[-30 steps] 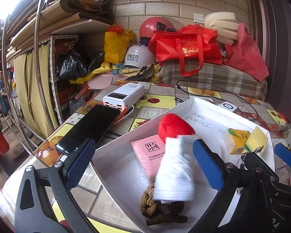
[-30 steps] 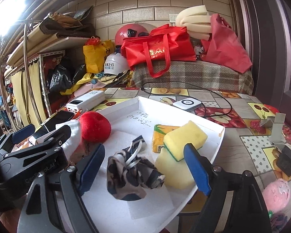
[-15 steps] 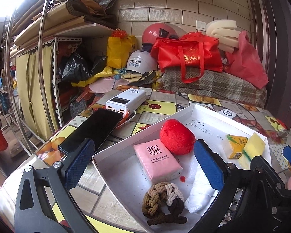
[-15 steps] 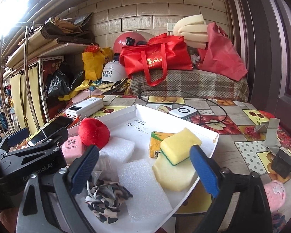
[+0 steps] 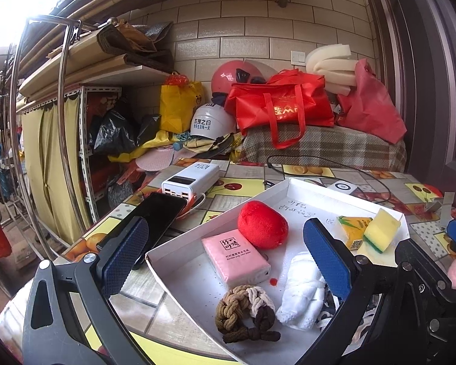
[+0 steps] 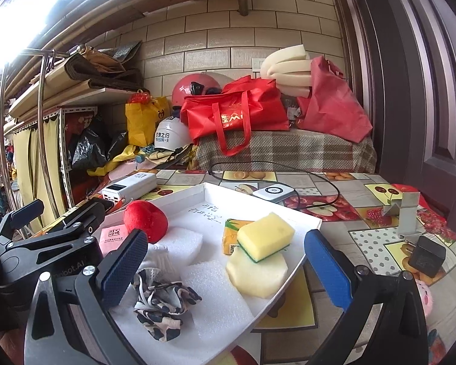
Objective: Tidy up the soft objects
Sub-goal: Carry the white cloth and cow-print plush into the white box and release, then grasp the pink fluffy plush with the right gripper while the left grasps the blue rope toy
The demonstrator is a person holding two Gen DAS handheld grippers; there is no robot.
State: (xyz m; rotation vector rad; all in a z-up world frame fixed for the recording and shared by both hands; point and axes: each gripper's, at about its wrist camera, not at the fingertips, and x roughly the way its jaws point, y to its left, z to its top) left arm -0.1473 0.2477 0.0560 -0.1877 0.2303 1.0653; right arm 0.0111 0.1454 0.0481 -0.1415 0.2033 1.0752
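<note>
Both grippers empty, fingers wide apart, over the white tray (image 5: pixel 215 222).
Pink plush (image 6: pixel 424 299) sits on the tabletop at 3 o'clock, outside the tray; you grab it mid-body, gently.

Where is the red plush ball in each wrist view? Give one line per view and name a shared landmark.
Left wrist view: the red plush ball sits mid-frame in the white tray, just behind the pink tissue pack.
Right wrist view: it sits left of centre, at the tray's left side.
Shared landmark: the white power bank on the table behind the tray.
</note>
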